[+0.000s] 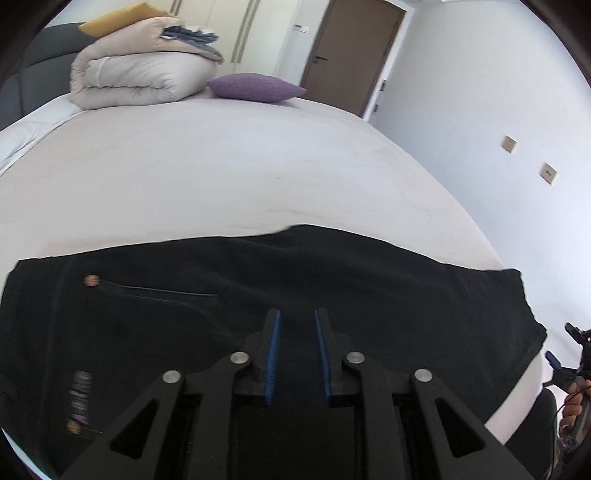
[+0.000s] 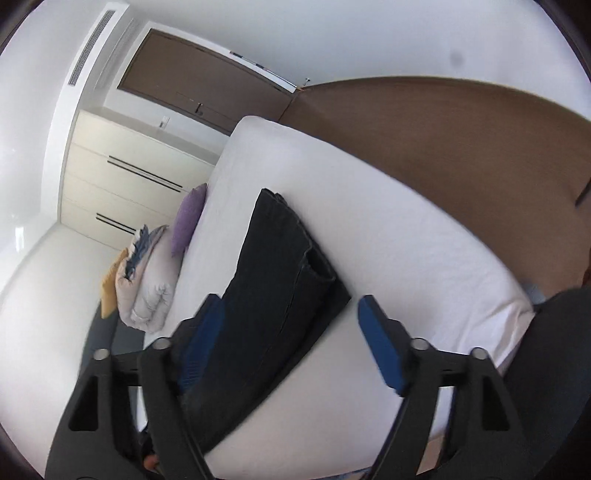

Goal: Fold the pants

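Dark denim pants lie flat across the near edge of the white bed, waist end with a rivet to the left, leg ends to the right. My left gripper hovers just over the pants' middle, jaws slightly apart with nothing between them. In the right wrist view the pants run away from me as a folded strip, leg hems at the far end. My right gripper is wide open, tilted, above the pants' near part; its left finger overlaps the fabric edge. The right gripper also shows in the left wrist view, off the bed's right edge.
A rolled beige duvet, a purple cushion and a yellow pillow sit at the bed's far end. A brown door and white wall stand to the right. Wardrobe drawers and wooden floor border the bed.
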